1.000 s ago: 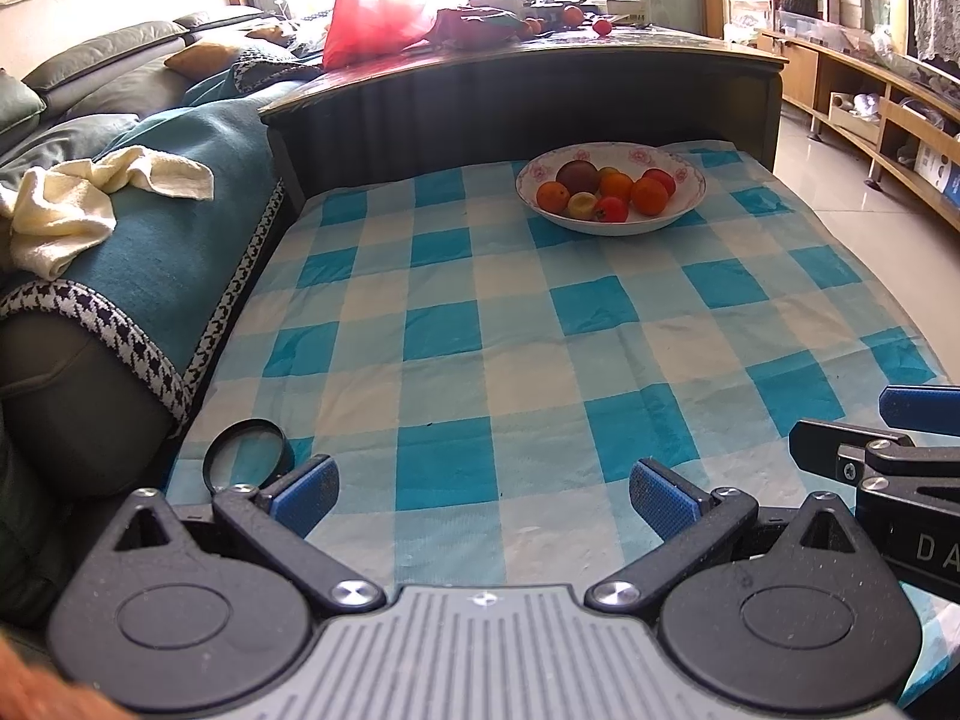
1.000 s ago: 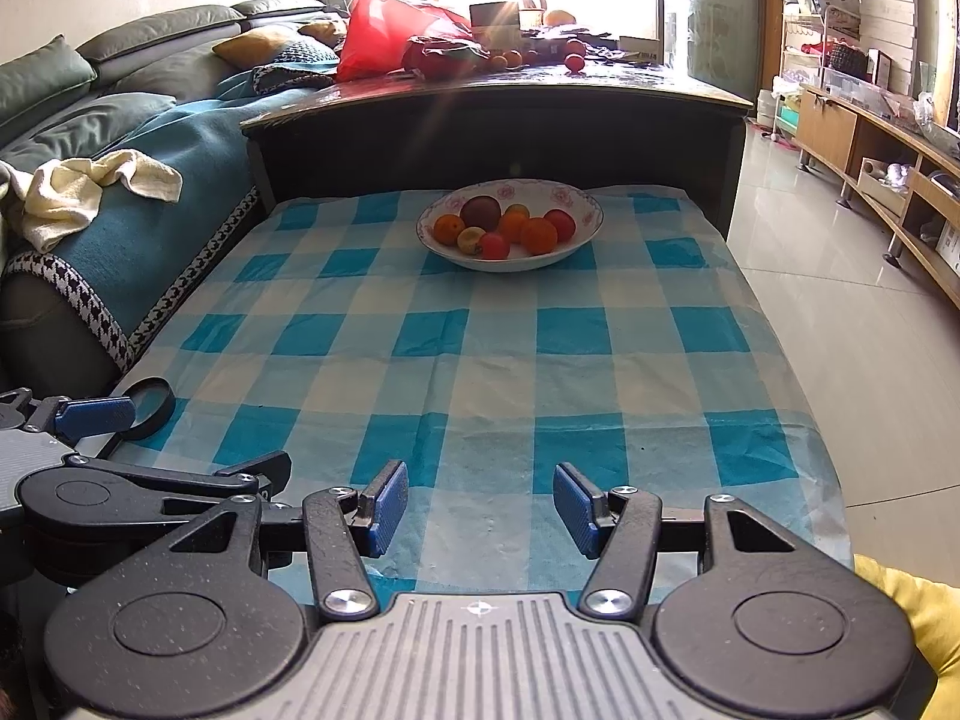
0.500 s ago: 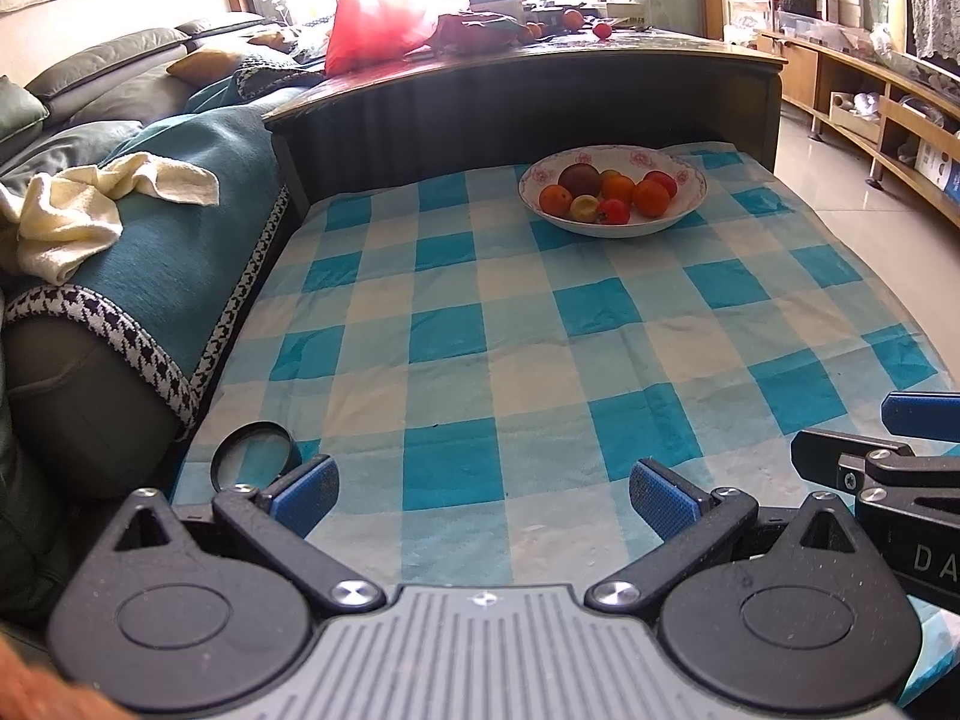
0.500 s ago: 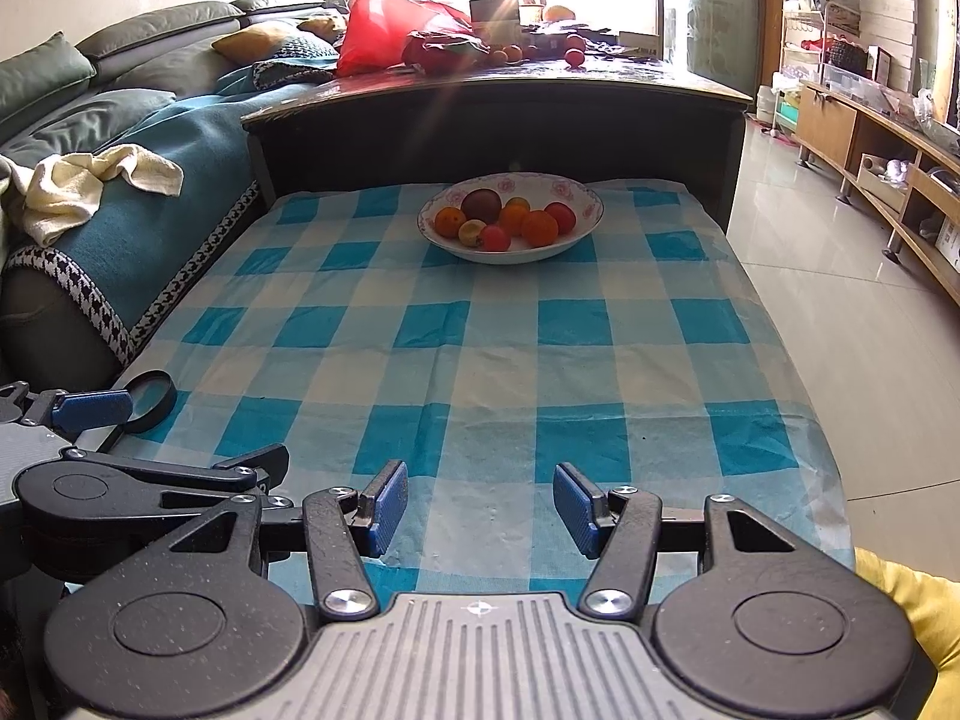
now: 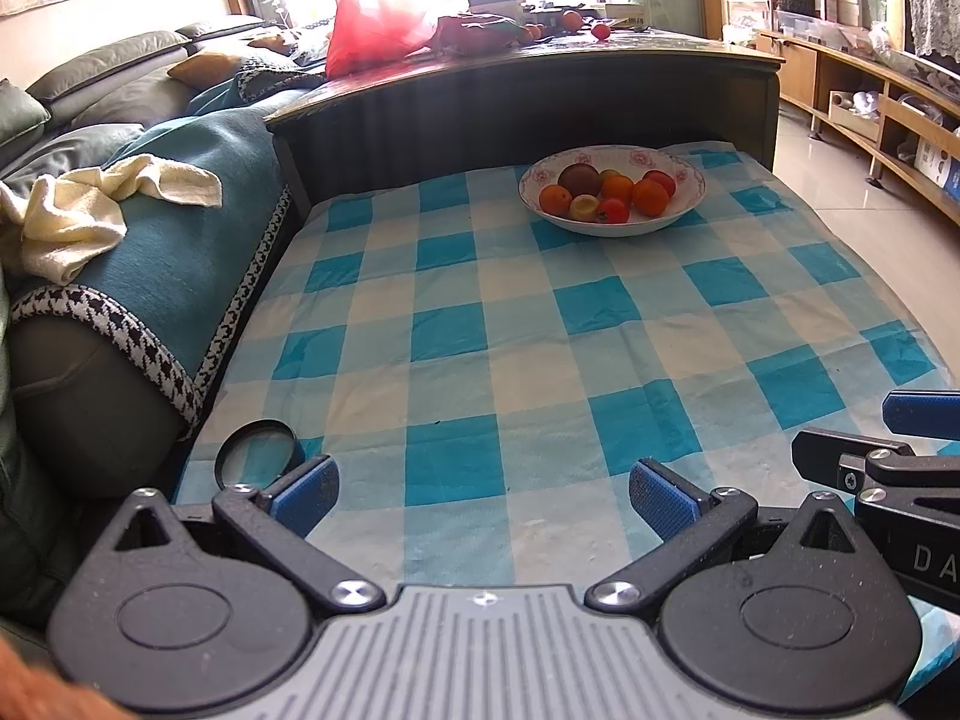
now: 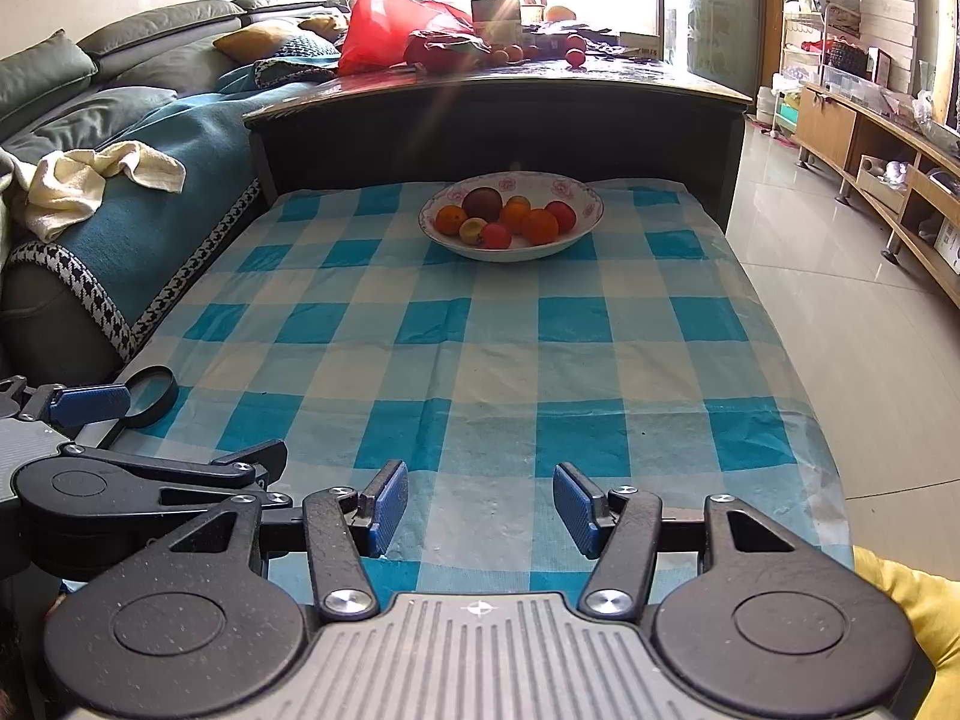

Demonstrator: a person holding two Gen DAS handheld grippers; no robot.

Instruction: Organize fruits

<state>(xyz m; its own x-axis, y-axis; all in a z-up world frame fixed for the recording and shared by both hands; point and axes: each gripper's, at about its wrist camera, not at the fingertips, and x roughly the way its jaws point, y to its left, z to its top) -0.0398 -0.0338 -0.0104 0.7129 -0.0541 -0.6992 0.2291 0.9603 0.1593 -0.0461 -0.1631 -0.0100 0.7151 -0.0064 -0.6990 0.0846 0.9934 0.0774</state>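
Observation:
A white floral bowl [image 5: 684, 171] stands at the far end of the blue checked table and holds several fruits: oranges, red ones, a yellow one and a dark brown one [image 5: 579, 179]. The bowl also shows in the right wrist view [image 6: 585, 195]. My left gripper [image 5: 483, 489] is open and empty above the table's near edge. My right gripper [image 6: 480, 501] is open and empty beside it, to its right. Both are far from the bowl.
A magnifying glass [image 5: 255, 461] lies at the near left corner of the tablecloth. A sofa with a teal cover and cream towel [image 5: 90, 204] runs along the left. A dark raised counter [image 5: 540, 96] behind the bowl carries a red bag and loose fruits.
Both grippers have edged slightly back and up from the table; the bowl sits a little lower in the views. Jaws stay open.

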